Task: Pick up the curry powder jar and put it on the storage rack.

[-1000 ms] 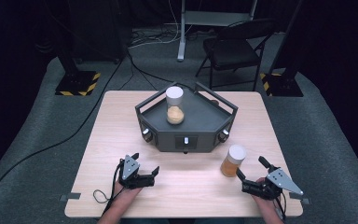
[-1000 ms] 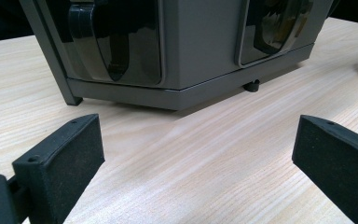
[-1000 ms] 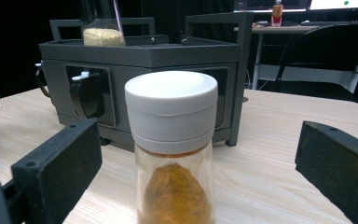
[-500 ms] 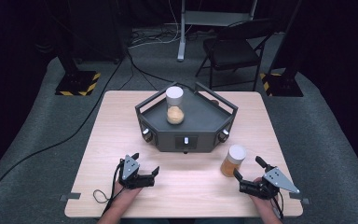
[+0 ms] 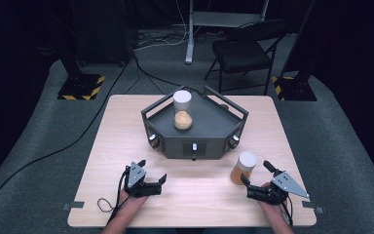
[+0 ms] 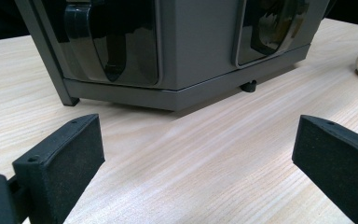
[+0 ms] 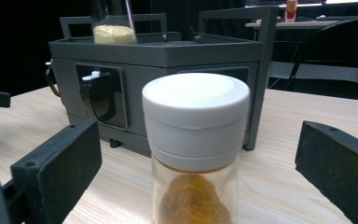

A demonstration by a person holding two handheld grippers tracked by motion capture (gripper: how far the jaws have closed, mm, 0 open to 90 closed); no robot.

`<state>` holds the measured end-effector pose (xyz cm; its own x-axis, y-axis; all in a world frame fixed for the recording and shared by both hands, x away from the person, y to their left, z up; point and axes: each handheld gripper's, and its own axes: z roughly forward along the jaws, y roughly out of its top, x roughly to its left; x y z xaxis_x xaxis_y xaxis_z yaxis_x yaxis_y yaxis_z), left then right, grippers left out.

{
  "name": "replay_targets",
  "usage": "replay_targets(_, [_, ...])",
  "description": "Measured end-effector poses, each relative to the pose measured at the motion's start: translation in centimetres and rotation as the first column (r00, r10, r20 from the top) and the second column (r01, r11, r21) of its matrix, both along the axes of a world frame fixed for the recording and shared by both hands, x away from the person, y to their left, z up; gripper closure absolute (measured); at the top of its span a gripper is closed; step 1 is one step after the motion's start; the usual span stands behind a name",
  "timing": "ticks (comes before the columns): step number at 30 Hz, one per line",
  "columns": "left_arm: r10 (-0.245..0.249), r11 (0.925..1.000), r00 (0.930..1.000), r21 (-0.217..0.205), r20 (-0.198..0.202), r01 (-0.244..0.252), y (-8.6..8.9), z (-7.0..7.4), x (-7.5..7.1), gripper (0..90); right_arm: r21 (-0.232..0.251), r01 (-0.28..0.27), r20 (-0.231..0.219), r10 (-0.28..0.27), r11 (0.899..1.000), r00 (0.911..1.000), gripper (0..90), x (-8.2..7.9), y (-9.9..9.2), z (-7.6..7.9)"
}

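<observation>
High view: right tool (image 5: 256, 177) lies on the table (image 5: 199, 209), jaws spread, the white-capped jar (image 5: 243, 167) standing just ahead between them, untouched. Left tool (image 5: 152, 171) also gapes wide, facing the grey box (image 5: 195, 146).

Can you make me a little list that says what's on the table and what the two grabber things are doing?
table: light wooden table
big thing: dark grey box-shaped stand
on the stand: white-capped jar of pale grains
near the right gripper: white-lidded jar with orange-brown contents, upright on the table
right gripper: jaws open, aimed at that jar, not touching
left gripper: jaws open, nothing between them
</observation>
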<state>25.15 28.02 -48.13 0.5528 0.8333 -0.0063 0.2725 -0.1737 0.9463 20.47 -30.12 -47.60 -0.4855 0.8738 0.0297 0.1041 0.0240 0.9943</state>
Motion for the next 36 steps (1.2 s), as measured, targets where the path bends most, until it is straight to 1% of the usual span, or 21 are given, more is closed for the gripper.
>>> replay_targets(4, [-0.004,1.0,1.0,0.003,0.006,0.004,0.0,-0.1,-0.1,1.8,-0.006,-0.008,-0.002,0.008,1.0,1.0,0.0,0.5,0.3,0.1])
replay_targets(6, [-0.007,1.0,1.0,0.001,0.004,0.007,0.0,-0.1,0.0,1.8,-0.002,-0.013,-0.005,0.013,1.0,0.9999,0.0,0.6,0.5,0.2])
replay_targets(9, [-0.005,1.0,1.0,0.003,0.007,0.005,0.0,-0.1,-0.1,1.8,-0.02,-0.037,-0.006,0.036,0.999,0.9993,0.0,0.9,0.6,0.5])
replay_targets(11, [-0.009,0.9999,0.9999,0.01,0.009,0.009,0.0,0.0,-0.1,1.8,-0.017,-0.041,-0.01,0.04,0.999,0.9991,0.0,1.0,0.7,0.6])
replay_targets(24, [-0.012,0.9999,0.9999,0.004,0.006,0.012,0.0,-0.1,0.0,1.8,-0.014,-0.03,-0.011,0.029,0.999,0.9995,0.0,2.3,1.7,0.9])
replay_targets(27, [-0.013,0.9999,0.9999,0.003,0.005,0.013,0.1,-0.1,0.0,1.8,-0.02,-0.03,-0.015,0.03,0.999,0.9994,0.0,2.7,1.9,1.0])
replay_targets(33, [-0.016,0.9999,0.9999,0.001,0.004,0.016,0.1,0.0,0.0,1.8,-0.017,-0.025,-0.026,0.024,1.0,0.9994,0.0,3.1,2.3,1.1])
replay_targets(36, [-0.016,0.9999,0.9999,0.001,0.003,0.016,0.1,0.0,0.0,1.8,-0.025,-0.024,-0.037,0.023,0.999,0.9991,0.5,3.2,2.4,1.4])
